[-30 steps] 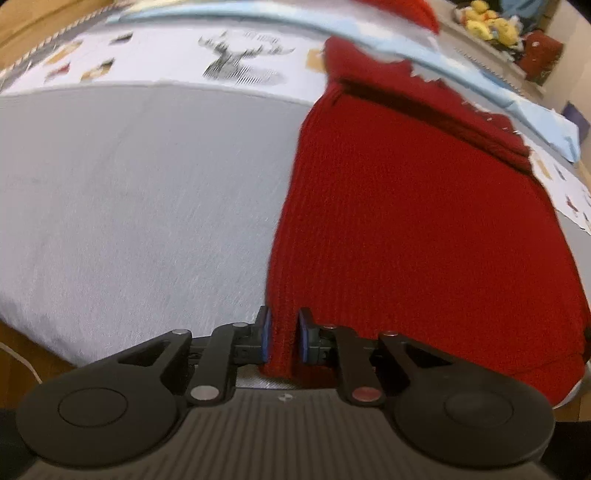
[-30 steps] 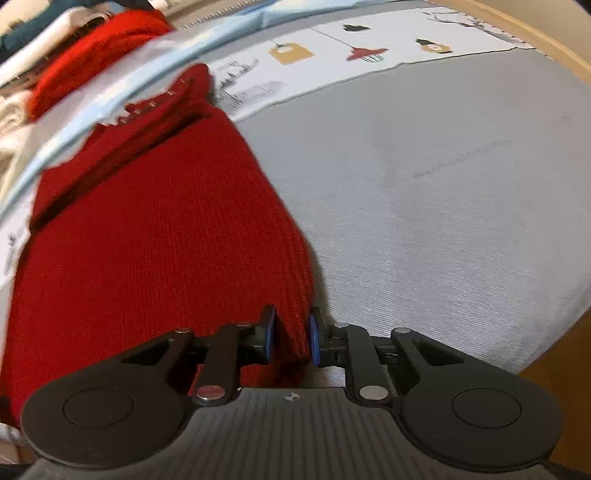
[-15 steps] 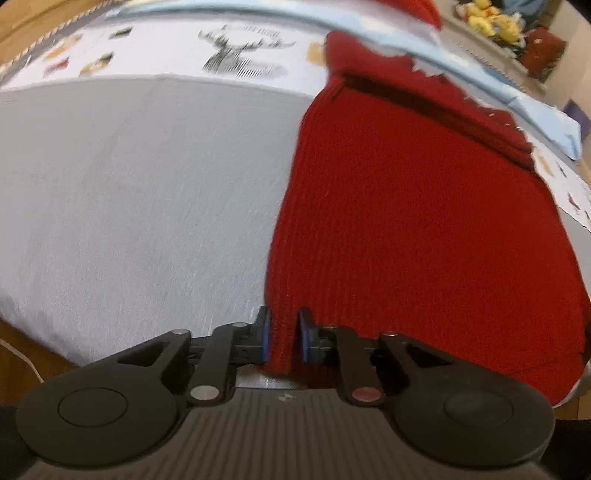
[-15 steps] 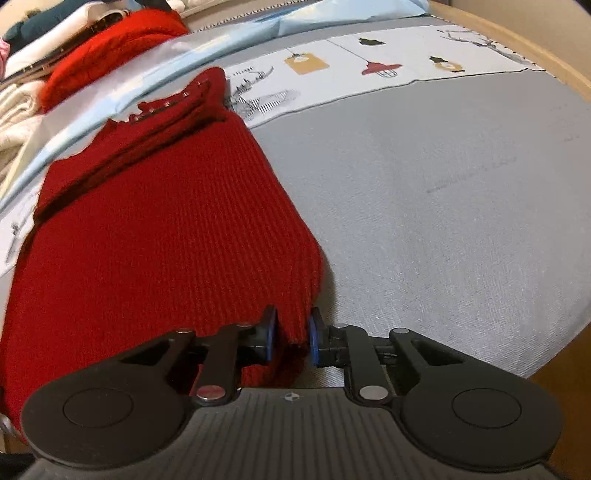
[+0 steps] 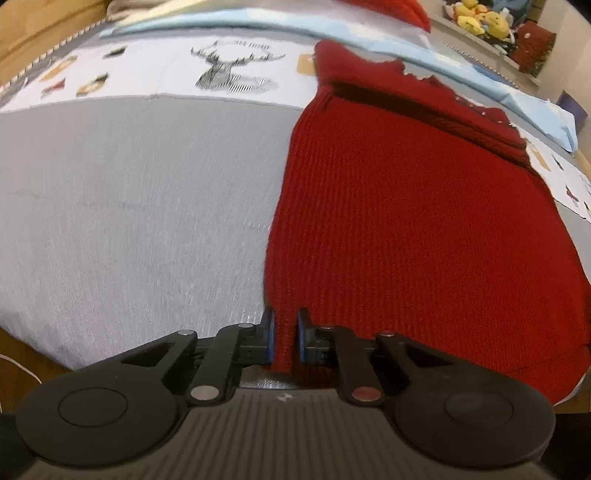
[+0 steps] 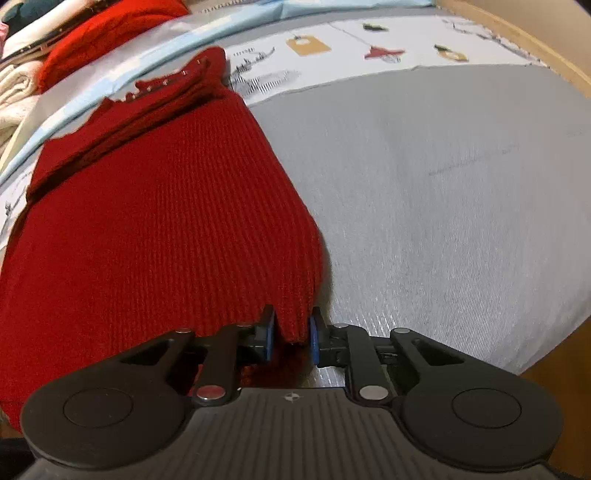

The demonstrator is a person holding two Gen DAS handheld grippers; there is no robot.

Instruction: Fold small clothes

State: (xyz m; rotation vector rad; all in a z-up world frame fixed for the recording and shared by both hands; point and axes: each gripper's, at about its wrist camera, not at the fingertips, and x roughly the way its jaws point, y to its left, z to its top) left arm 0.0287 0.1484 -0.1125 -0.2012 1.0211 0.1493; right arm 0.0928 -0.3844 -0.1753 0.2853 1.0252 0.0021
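Note:
A dark red ribbed knit garment (image 5: 406, 206) lies flat on the grey bed cover (image 5: 129, 203), its far end folded over in a thicker band. My left gripper (image 5: 283, 334) is shut on the garment's near left corner. In the right wrist view the same garment (image 6: 159, 229) fills the left half. My right gripper (image 6: 290, 334) is shut on its near right corner, with a slightly wider gap between the pads. Both corners are held just above the bed's near edge.
A white printed sheet with a deer picture (image 5: 229, 70) and a light blue cloth (image 5: 480, 70) lie beyond the garment. A brighter red knit (image 6: 107, 29) and white folded laundry (image 6: 14, 92) sit at the back. Plush toys (image 5: 476, 18) are far right. The wooden bed frame (image 6: 535, 40) borders the bed.
Both grippers keep hold of the near corners. The views have shifted slightly, and more of the printed sheet shows behind the garment. The right gripper's pads stand a little further apart.

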